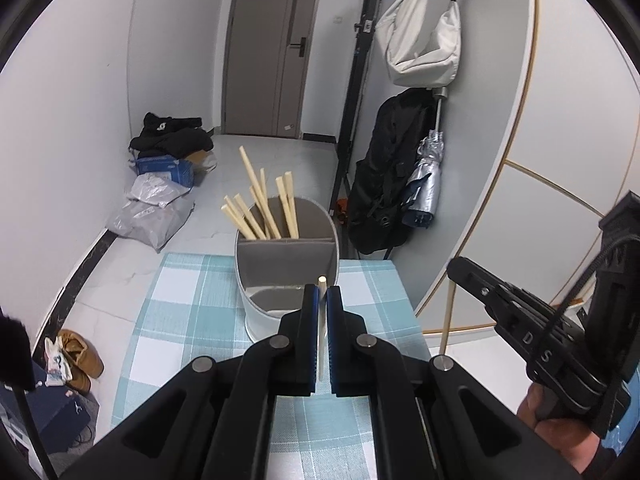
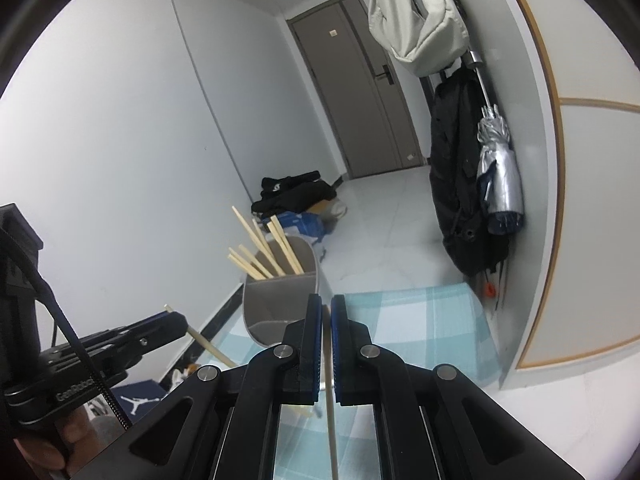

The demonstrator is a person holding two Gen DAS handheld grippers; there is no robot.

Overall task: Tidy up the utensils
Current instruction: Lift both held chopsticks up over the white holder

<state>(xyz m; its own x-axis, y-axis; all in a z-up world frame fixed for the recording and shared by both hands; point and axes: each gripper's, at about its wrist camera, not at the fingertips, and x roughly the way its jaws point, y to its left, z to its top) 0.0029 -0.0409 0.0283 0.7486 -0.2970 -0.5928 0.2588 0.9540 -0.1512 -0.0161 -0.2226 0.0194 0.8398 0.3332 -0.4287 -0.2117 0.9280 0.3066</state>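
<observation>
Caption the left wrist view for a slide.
Left gripper shut on a chopstick before the holder on the checked cloth.

A grey-brown door [image 1: 272,48] stood closed at the far end of a white-tiled hallway. A pale fabric bag [image 1: 420,36] hung high on the right wall, with a black coat [image 1: 384,176] below it and a folded silver umbrella [image 1: 424,180] just beside the coat. On the floor by the left wall lay a heap of black clothing [image 1: 172,132], a blue box [image 1: 164,168] and grey plastic parcels [image 1: 148,208]. Tan shoes [image 1: 80,356] sat near the left wall.
</observation>
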